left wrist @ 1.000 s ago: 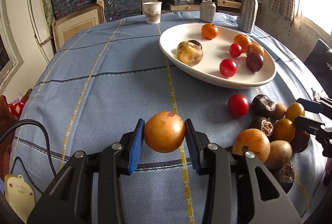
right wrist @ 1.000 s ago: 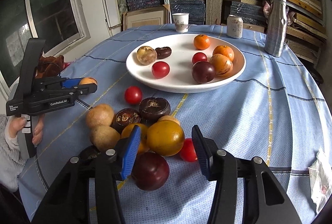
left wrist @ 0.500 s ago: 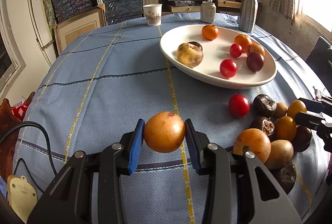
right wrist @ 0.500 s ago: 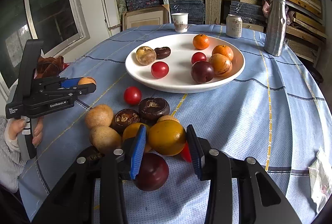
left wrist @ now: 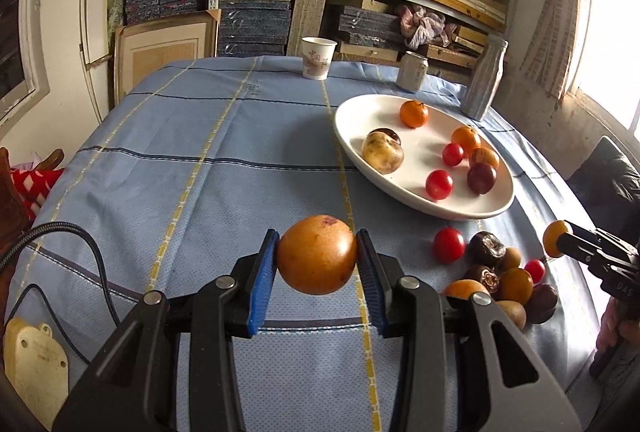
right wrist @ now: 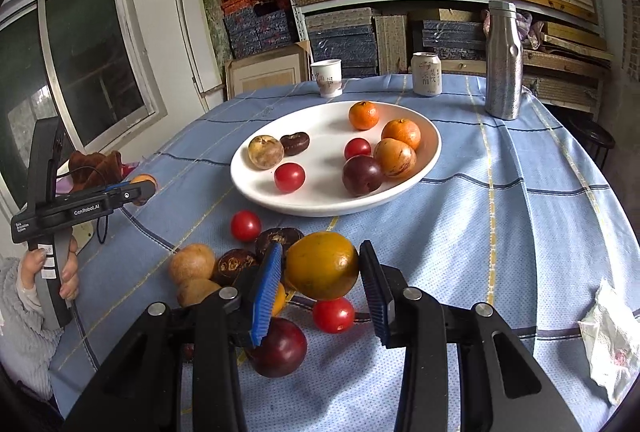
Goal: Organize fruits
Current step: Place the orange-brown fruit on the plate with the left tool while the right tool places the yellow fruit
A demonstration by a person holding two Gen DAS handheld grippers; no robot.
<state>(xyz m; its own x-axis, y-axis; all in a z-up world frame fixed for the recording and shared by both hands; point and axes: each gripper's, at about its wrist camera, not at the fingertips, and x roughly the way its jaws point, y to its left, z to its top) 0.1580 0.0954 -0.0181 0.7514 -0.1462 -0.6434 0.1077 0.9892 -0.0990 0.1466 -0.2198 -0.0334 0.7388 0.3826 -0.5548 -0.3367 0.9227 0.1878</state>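
We're partway. White plate (right wrist: pixel 430 148) has eight fruits. Left tool (left wrist: pixel 316 260) clamps orange fruit (left wrist: pixel 317 254) above table (left wrist: pixel 200 168); right tool (right wrist: pixel 320 268) grips yellow-orange fruit (right wrist: pixel 322 265), lifted over pile (right wrist: pixel 224 264). Roughly nine loose fruits left beside plate.
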